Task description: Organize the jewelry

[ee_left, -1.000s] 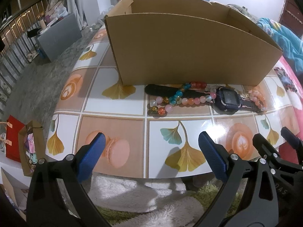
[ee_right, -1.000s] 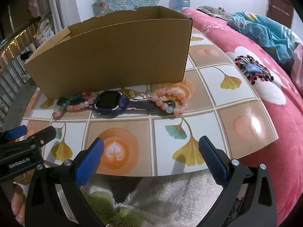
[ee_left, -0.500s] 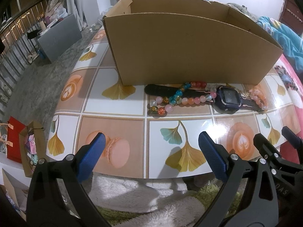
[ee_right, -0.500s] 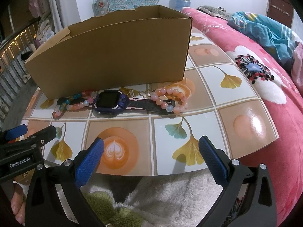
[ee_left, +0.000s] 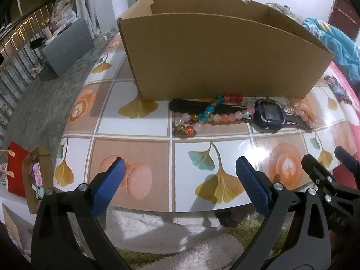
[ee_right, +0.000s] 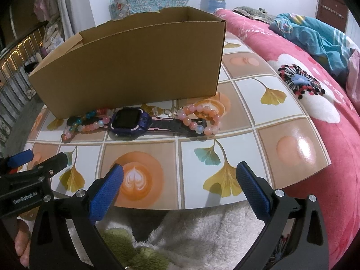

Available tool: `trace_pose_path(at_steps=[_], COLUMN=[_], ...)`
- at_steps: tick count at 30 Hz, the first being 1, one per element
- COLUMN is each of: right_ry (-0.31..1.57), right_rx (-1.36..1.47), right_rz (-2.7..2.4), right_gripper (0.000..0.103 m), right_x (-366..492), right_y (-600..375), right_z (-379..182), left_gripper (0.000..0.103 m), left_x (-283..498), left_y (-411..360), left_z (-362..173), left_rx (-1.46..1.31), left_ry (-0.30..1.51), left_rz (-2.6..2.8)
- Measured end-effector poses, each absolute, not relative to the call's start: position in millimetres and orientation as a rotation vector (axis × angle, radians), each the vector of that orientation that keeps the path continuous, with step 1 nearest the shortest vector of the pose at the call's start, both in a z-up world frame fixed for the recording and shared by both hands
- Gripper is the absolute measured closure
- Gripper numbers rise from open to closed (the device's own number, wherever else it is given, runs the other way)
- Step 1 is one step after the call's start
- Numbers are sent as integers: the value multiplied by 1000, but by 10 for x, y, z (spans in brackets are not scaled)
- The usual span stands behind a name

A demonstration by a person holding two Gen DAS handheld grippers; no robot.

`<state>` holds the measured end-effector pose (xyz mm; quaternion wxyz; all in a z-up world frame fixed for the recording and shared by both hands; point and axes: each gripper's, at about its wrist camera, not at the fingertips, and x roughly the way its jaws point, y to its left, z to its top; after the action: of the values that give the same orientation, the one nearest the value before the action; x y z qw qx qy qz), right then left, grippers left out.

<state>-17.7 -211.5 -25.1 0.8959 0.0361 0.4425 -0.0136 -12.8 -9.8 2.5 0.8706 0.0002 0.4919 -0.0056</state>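
An open cardboard box stands at the back of the tiled table; it also shows in the right wrist view. In front of it lie a purple smartwatch, a multicoloured bead bracelet over its left strap, and a pink bead bracelet over its right strap. My left gripper is open and empty near the table's front edge. My right gripper is open and empty, beside it on the right.
A pink flowered bed with a blue blanket borders the table on the right. A fluffy white and green rug lies below the front edge. Paper bags stand on the floor at left.
Both grippers have crept slightly forward toward the jewelry. The objects on the table have not moved.
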Motion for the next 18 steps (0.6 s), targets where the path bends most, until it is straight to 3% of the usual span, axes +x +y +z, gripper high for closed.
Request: trace_pose_path(at_steps=[11, 18], right_ry=[798, 790], right_rx=[70, 24], right_rz=[143, 256], right_gripper=[6, 24], right_x=[-83, 133], right_y=[-1959, -1710], right_z=[-49, -36], left_gripper=[8, 8], left_x=[-49, -35], left_y=[296, 409], left_z=[94, 100], left_rx=[-22, -100], left_ry=[906, 774], left_rz=[-67, -281])
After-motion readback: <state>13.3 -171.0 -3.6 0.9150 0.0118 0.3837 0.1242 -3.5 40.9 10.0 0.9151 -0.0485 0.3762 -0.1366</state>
